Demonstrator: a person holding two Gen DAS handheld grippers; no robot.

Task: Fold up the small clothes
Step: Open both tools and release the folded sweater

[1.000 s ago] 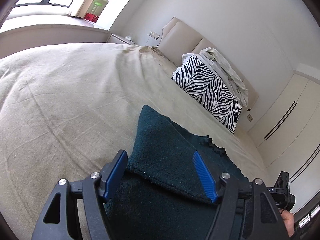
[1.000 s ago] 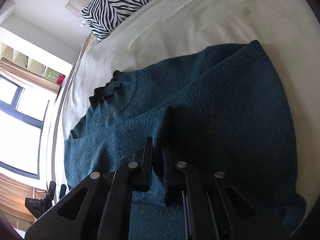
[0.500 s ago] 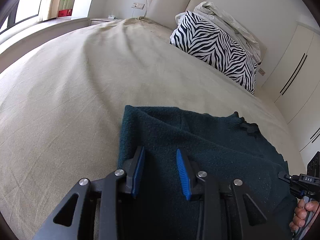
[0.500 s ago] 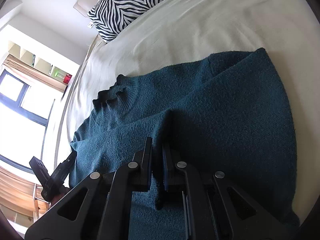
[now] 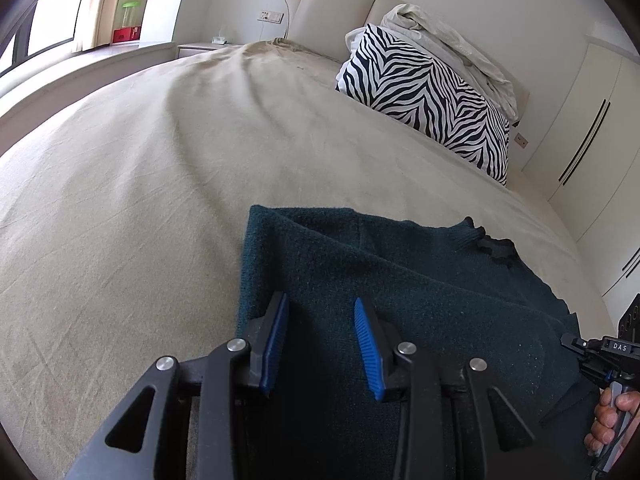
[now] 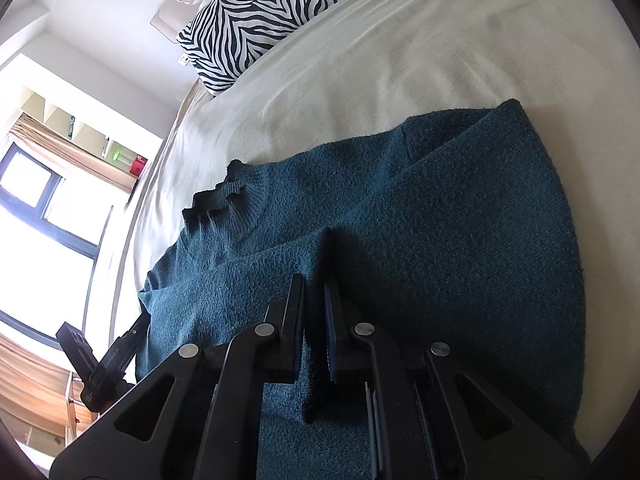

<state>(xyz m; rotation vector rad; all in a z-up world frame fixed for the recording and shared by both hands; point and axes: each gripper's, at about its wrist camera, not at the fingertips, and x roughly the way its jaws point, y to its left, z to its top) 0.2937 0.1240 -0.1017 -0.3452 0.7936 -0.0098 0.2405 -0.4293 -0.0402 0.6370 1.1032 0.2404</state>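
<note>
Beige bedding [image 5: 168, 184] is covering the wide bed, with a zebra-print pillow [image 5: 424, 96] leaning near the headboard. Lying across the near side is the dark teal sweater [image 5: 400, 280], partly folded over itself. Over its left edge the left gripper [image 5: 322, 340] is hovering, its 2 blue pads parted above the knit without pinching it. Further right, the right gripper [image 6: 314, 320] is pinching a raised fold of the sweater, jaws nearly together.
</note>
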